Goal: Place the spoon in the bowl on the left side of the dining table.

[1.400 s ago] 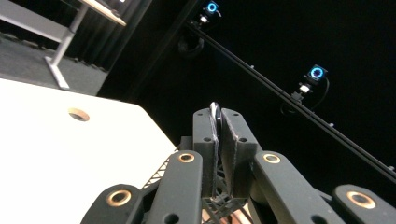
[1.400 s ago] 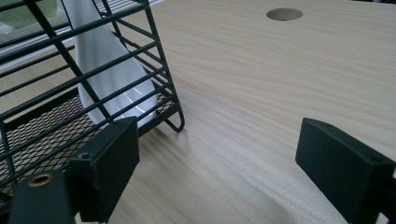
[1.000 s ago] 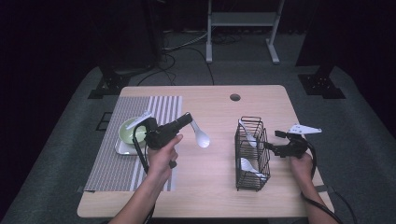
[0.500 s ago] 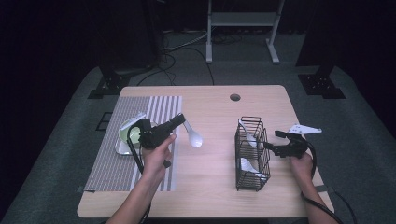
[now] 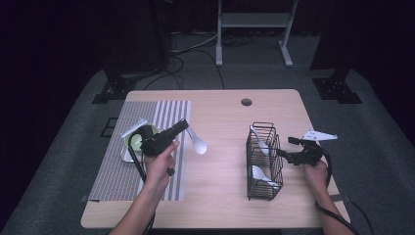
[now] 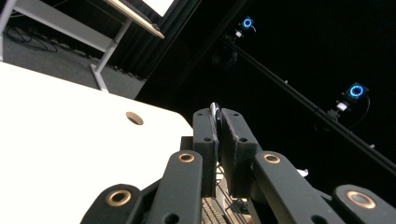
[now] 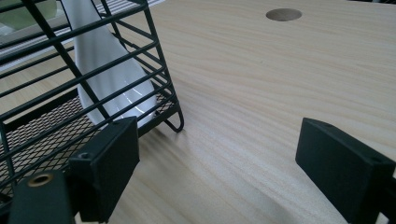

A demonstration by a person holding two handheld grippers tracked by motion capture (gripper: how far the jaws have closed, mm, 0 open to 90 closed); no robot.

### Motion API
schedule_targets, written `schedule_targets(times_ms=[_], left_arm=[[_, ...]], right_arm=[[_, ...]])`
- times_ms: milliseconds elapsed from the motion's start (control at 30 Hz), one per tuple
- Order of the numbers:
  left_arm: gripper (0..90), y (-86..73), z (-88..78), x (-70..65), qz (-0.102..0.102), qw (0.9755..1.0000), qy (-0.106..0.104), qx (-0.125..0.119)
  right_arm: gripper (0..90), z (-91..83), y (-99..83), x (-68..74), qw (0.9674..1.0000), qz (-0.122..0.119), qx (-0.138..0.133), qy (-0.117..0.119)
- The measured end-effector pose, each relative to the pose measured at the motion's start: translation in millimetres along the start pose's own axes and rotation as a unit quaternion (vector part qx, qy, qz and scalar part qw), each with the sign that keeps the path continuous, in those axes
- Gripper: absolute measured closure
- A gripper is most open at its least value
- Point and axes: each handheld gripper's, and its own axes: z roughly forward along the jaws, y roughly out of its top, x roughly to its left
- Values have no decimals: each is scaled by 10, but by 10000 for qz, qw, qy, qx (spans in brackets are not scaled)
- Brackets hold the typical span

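Note:
In the high view my left gripper point(image 5: 183, 127) hovers over the right edge of the striped placemat point(image 5: 115, 171), shut on the handle of a white spoon point(image 5: 198, 145) whose bowl hangs out to the right. Seen from the left gripper view, the jaws are pressed together with the thin spoon edge point(image 6: 214, 111) between them. A black wire basket point(image 5: 264, 164) stands at the right, with two white spoons point(image 5: 259, 175) inside. My right gripper point(image 5: 285, 154) sits open just beside the basket's right wall. The right gripper view has the basket point(image 7: 56, 93) with a spoon point(image 7: 105, 70) inside and the open gripper point(image 7: 224, 158) low over the wood.
A green bowl point(image 5: 134, 142) sits on the placemat just left of my left gripper. A round cable hole point(image 5: 246, 102) is near the table's far edge. A metal stand point(image 5: 249, 29) and cables lie on the floor beyond the table.
My left gripper has carried the spoon a little to the left, toward the placemat and bowl. The right gripper has stayed beside the basket.

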Motion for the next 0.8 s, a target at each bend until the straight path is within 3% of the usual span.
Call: schedule_targets(times_ms=[800], left_arm=[[849, 177, -201, 86, 110, 9990, 335, -291]], right_arm=[[123, 5, 2, 1, 10000, 10, 23, -19]])
